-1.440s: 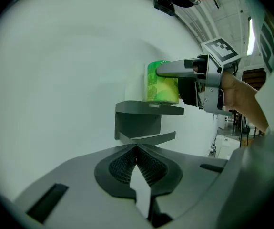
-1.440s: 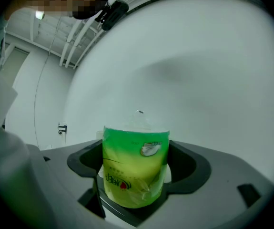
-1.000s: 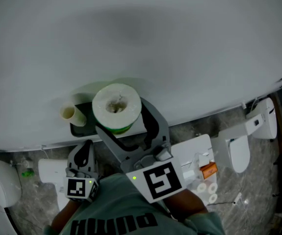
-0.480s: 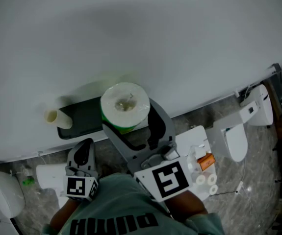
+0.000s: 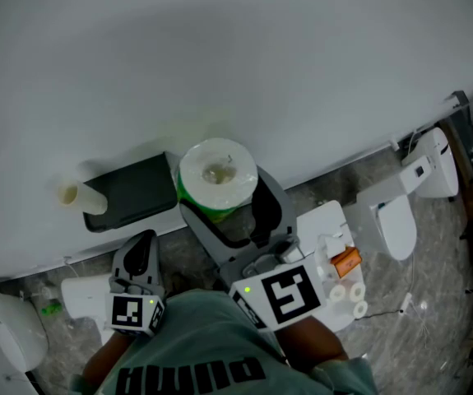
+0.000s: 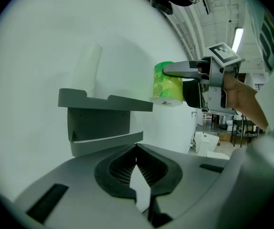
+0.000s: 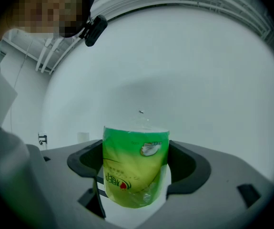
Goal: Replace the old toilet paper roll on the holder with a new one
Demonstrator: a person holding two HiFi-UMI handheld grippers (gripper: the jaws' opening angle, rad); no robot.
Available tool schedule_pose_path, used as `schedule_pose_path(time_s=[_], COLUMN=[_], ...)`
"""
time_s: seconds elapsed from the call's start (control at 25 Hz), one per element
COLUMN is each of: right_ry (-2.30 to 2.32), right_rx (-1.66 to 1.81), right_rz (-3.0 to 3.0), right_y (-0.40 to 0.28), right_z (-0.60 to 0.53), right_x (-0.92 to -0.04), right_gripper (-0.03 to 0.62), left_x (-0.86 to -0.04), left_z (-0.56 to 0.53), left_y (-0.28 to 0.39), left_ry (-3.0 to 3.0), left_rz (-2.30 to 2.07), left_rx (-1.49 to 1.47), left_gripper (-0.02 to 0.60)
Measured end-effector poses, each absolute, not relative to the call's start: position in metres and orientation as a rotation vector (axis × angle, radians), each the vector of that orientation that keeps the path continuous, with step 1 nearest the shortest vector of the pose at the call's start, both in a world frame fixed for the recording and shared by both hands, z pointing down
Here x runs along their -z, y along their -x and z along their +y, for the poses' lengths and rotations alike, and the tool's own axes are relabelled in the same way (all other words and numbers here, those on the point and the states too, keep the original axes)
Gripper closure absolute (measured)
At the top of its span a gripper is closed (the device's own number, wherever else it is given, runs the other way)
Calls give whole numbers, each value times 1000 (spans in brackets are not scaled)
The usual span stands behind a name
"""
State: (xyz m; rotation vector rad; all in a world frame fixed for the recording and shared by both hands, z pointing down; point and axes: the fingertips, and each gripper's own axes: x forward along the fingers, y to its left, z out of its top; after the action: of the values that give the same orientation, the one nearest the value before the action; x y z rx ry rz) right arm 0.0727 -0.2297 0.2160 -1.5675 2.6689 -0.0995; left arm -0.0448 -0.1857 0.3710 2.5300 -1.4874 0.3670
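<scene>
The right gripper (image 5: 220, 197) has its jaws closed on a new toilet paper roll (image 5: 218, 171) in green wrapping, held upright by its sides. The roll hangs in front of the white wall (image 5: 244, 64), just beside the right end of the dark grey holder (image 5: 133, 192) (a shelf-like bracket on that wall). A bare cardboard tube (image 5: 80, 196) stands at the holder's left end. The left gripper (image 6: 137, 149) sits lower, pointing at the holder, with its jaws together at the tips and nothing between them.
</scene>
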Motion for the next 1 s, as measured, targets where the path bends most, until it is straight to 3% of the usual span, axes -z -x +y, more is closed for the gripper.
schedule_pose_path(time_s=[1.0], right_ry=[1540], right_rx=[506], right_rz=[2495], right_y=[-98], right_z=[-247], right_x=[-294], right_gripper=[184], left_x=[-383], left_z=[-188], left_y=[43], left_ry=[-2545], left_rz=[-1515], left_rx=[-387], left_gripper=[577])
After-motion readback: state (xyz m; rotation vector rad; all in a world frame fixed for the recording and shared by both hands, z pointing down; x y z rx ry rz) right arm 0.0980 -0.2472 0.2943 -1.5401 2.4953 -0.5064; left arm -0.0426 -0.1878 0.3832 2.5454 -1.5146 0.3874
